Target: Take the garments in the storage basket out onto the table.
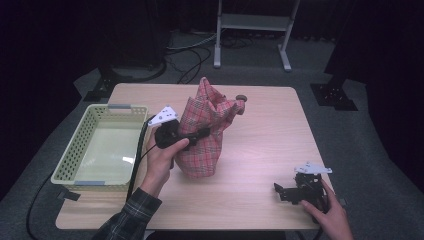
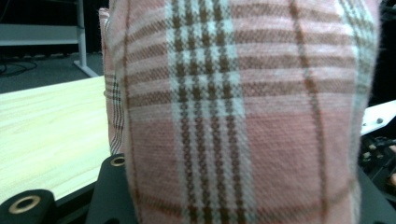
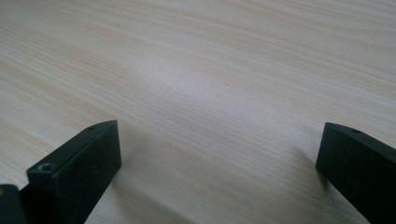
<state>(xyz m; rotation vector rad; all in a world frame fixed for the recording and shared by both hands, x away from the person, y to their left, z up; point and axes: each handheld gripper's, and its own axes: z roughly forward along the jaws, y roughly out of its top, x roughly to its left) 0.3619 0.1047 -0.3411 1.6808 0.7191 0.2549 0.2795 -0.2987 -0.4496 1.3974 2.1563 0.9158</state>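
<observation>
A pink plaid cloth bag (image 1: 210,115) stands upright in the middle of the wooden table (image 1: 260,145), its top bunched and open. My left gripper (image 1: 201,134) reaches in from the left and is shut on the bag's side about halfway up. In the left gripper view the plaid fabric (image 2: 243,116) sits pressed between the black jaws. My right gripper (image 1: 285,192) rests low at the table's front right corner. Its jaws stand wide open over bare wood (image 3: 210,70), with nothing between them (image 3: 219,154).
A pale yellow-green slotted basket (image 1: 75,145) sits at the table's left edge, nothing inside it. A small dark knob (image 1: 241,98) pokes out at the bag's top right. Cables and a metal stand (image 1: 252,22) are on the floor behind the table.
</observation>
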